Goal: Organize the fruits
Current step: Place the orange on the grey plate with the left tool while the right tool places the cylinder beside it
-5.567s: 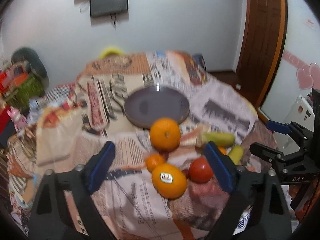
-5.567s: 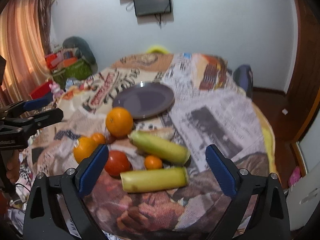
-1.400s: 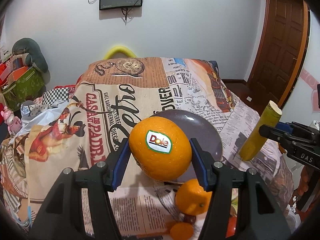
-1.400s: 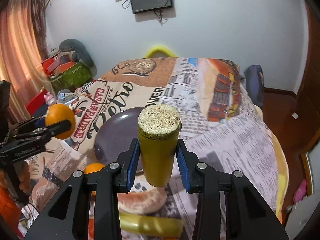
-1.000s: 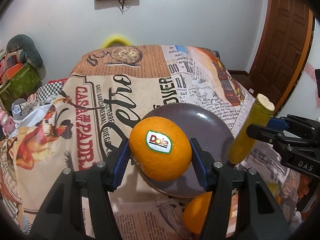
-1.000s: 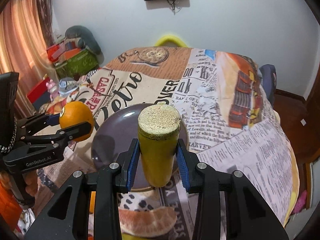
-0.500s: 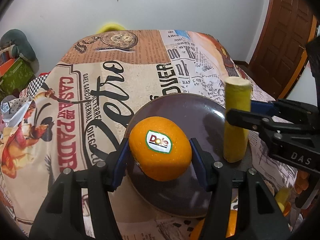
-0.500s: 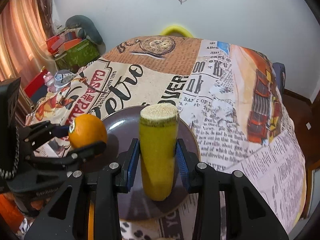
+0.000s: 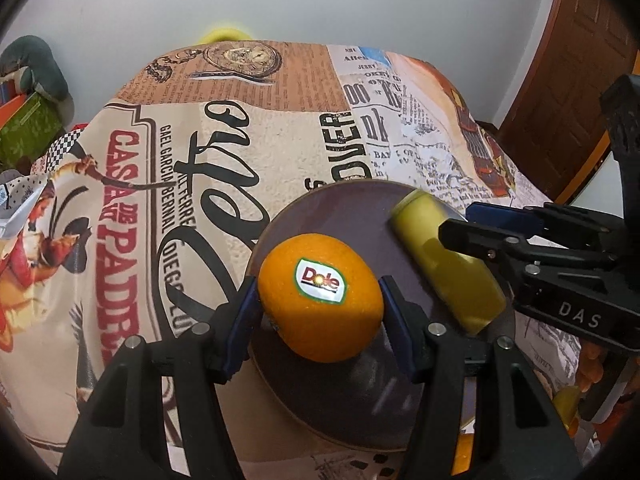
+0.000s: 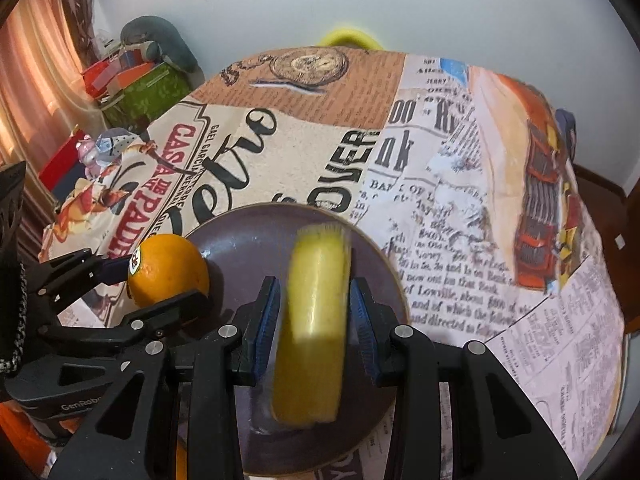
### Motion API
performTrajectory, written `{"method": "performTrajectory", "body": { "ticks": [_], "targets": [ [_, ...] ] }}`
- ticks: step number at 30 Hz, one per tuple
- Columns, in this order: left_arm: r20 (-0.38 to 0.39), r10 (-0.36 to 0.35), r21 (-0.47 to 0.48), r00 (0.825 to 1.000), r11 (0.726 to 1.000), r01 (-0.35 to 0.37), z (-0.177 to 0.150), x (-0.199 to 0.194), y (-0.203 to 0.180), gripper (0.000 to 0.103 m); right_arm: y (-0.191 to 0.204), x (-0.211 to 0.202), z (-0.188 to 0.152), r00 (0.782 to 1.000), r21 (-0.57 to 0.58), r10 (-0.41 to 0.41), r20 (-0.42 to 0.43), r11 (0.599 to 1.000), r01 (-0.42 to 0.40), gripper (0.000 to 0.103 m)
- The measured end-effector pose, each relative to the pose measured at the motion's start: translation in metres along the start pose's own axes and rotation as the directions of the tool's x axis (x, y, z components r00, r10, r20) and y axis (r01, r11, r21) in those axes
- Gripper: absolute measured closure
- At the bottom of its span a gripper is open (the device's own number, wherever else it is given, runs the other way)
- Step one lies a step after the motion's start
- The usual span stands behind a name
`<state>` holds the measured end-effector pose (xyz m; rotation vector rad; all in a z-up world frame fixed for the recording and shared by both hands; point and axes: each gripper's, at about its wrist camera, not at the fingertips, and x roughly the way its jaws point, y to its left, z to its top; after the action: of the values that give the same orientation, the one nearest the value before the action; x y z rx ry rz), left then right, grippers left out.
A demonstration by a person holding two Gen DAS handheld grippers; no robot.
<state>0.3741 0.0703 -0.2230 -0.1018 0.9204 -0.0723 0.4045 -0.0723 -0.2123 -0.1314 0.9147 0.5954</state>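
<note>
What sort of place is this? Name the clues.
Probably a room in a home: a table under a newspaper-print cloth, a wooden door, curtains and boxes stacked in a corner.

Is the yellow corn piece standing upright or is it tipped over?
Tipped. In the right wrist view the corn piece leans away between the right gripper's pads, over the plate.

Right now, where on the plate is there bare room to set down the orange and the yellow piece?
The purple plate is bare along its far rim, beyond the orange and the yellow piece, and in the strip between them. Its near half is crowded by the left gripper and right gripper.
</note>
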Motion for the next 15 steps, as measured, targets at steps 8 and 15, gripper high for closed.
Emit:
{"method": "performTrajectory", "body": {
  "ticks": [8, 15],
  "targets": [
    [0.06, 0.009, -0.009, 0.998, 1.0, -0.009, 0.002, -0.026, -0.003, 0.037, 0.0, -0.021, -0.006, 1.0, 0.006, 0.002, 0.024, 1.0, -0.002, 0.067],
    [0.083, 0.027, 0.016, 0.996, 0.999, -0.029, -0.006, -0.057, -0.01, 0.037, 0.01, -0.066, -0.027, 0.996, 0.003, -0.014, 0.083, 1.0, 0.014, 0.06]
  ]
}}
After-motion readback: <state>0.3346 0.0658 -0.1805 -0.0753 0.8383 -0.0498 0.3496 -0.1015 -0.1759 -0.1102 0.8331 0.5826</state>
